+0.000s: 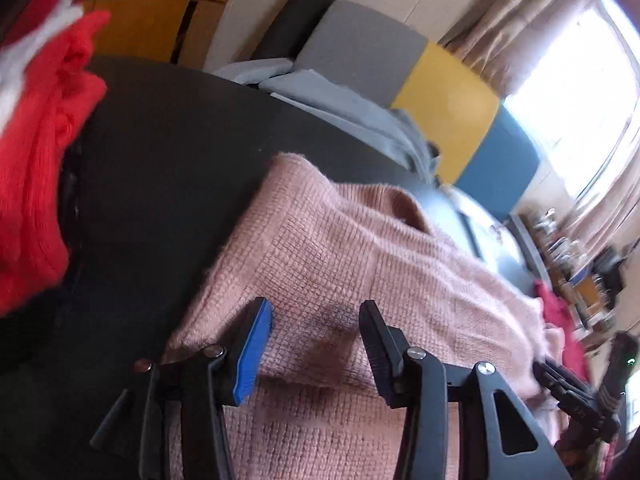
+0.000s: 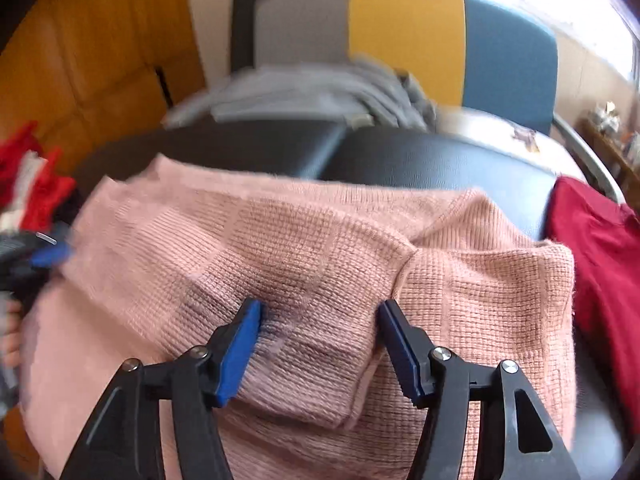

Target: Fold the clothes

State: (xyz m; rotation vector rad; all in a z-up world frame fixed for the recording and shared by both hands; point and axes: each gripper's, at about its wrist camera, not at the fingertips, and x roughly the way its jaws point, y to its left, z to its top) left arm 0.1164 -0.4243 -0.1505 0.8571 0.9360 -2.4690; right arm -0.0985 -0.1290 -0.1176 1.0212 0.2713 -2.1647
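Both jaws-apart tools, left hand-held gripper (image 1: 314, 312) and right hand-held gripper (image 2: 320, 312), hover over the pink sweater (image 2: 320, 240).

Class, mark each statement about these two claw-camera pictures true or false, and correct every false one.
1. The pink knitted sweater lies on a black surface. True.
2. The right claw is clamped shut on the sweater. False: its jaws stand apart.
3. A dark red garment lies right of the sweater. True.
4. The left claw holds a red knit. False: it is open, over the pink sweater.
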